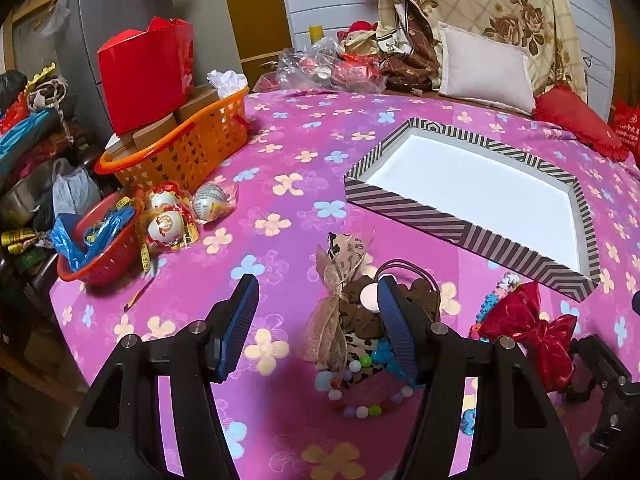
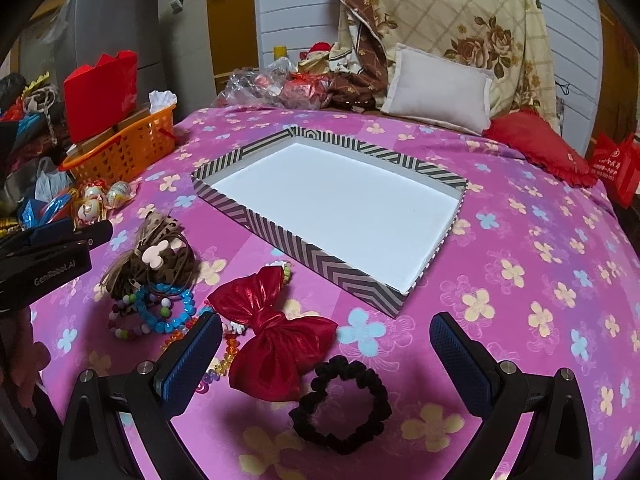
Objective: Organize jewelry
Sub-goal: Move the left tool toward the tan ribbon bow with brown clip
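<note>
Left wrist view: left gripper (image 1: 316, 312) jaws apart over brown bow hair tie (image 1: 352, 308) and bead bracelet (image 1: 362, 398); striped box (image 1: 472, 236) beyond, white inside bare. Orange basket (image 1: 188, 148) holds cardboard boxes.

Right wrist view: right gripper (image 2: 326, 350) jaws apart, black scrunchie (image 2: 340, 404) between them, red bow (image 2: 272, 340) beside, both outside the box.

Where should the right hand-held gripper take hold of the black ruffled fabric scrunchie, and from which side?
Grip one side of the black ruffled fabric scrunchie across its band, coming from above: it lies flat on the pink flowered cloth, and its open centre lets one finger inside the ring.
</note>
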A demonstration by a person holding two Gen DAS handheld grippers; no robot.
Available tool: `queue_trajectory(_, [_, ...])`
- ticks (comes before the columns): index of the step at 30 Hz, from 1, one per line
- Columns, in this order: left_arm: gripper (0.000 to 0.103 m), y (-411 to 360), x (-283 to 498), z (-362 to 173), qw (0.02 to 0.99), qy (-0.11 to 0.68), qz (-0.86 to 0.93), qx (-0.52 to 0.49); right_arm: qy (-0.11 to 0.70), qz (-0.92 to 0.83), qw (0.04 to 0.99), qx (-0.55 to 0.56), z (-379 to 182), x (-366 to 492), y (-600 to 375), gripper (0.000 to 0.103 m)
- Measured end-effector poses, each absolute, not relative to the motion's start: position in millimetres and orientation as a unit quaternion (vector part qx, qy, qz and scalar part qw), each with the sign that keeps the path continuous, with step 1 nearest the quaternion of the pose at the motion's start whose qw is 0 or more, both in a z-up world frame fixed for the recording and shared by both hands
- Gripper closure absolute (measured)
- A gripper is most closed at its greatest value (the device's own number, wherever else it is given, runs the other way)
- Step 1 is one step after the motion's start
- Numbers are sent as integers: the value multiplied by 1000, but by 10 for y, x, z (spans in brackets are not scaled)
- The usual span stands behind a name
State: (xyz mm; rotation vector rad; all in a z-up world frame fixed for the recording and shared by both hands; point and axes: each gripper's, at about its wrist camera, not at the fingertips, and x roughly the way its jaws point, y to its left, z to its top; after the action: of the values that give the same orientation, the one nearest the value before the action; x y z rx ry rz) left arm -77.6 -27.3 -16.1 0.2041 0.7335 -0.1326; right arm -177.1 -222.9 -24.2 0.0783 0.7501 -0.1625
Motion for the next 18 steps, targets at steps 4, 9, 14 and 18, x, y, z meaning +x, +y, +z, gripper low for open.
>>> queue_trajectory(4, [41, -237, -772, -165, 926, 359, -64, 95, 356, -82, 930, 35, -212, -1813, -2220, 0])
queue_trajectory(9, [41, -219, -769, -168, 926, 359, -63, 95, 355, -84, 930, 31, -217, -1816, -2210, 0])
queue_trajectory(14, [41, -208, -770, -171, 927, 359, -63, 93, 355, -81, 931, 22, -214, -1815, -2175, 0])
queue_trajectory(18, [41, -193, -762, -167, 926, 362, -64, 91, 359, -78, 930, 20, -224, -1799, -2165, 0])
